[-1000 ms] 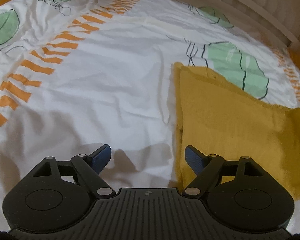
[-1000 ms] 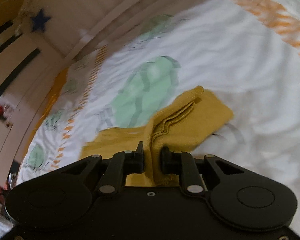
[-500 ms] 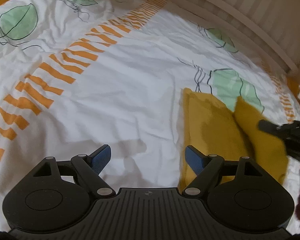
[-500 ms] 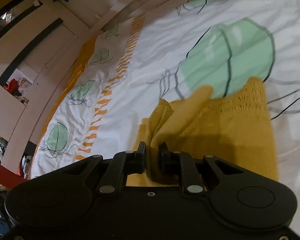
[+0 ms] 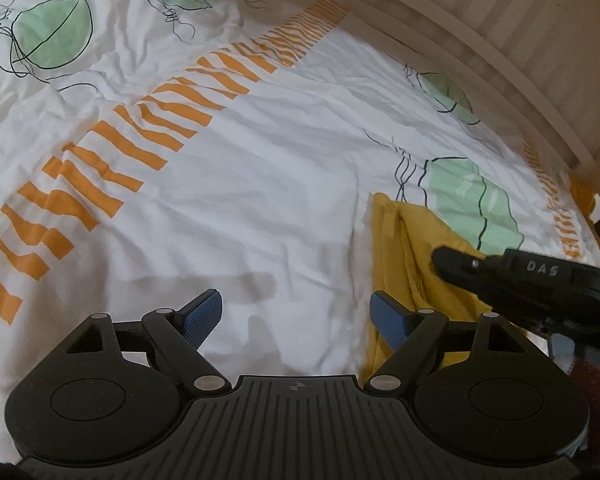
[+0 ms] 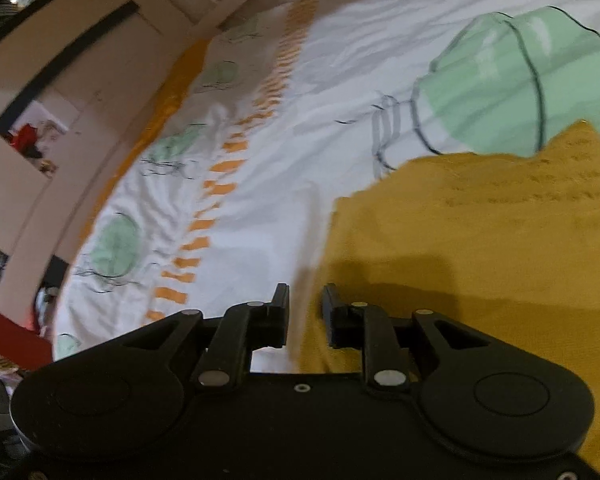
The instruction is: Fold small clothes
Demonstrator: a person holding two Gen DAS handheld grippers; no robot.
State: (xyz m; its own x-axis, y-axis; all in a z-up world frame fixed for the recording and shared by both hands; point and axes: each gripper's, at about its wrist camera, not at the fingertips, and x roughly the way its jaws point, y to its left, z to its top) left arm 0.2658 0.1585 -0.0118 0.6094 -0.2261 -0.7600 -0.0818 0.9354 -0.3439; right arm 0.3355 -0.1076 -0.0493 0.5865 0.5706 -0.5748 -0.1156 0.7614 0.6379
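Left gripper (image 5: 296,304): spread wide, blue pads (image 5: 202,314) well apart, nothing between them. Held low over the duvet (image 5: 260,184), just left of the garment (image 5: 404,256); right-hand pad above the garment's near left edge.

Garment: mustard-yellow knit, lying on the duvet at the right of the left wrist view. Left edge straight, running away from the camera; lengthwise creases beside that edge. Far corner next to a green leaf print. In the right wrist view (image 6: 480,240), spread flat across the right half, with a dark shadow on it just ahead of the fingers.

Right gripper (image 6: 306,300): narrow gap between the fingers, set over the garment's left edge (white duvet (image 6: 300,120) on one side of the gap, yellow knit on the other). Pinching the edge or merely above it: cannot tell, view blurred. From the left wrist view, seen low over the garment's right part (image 5: 520,284), letters "DAS" on its body.

Duvet: white, wrinkled, printed with orange dashes and green leaves. Pale wooden rail (image 5: 460,52) along the far side.
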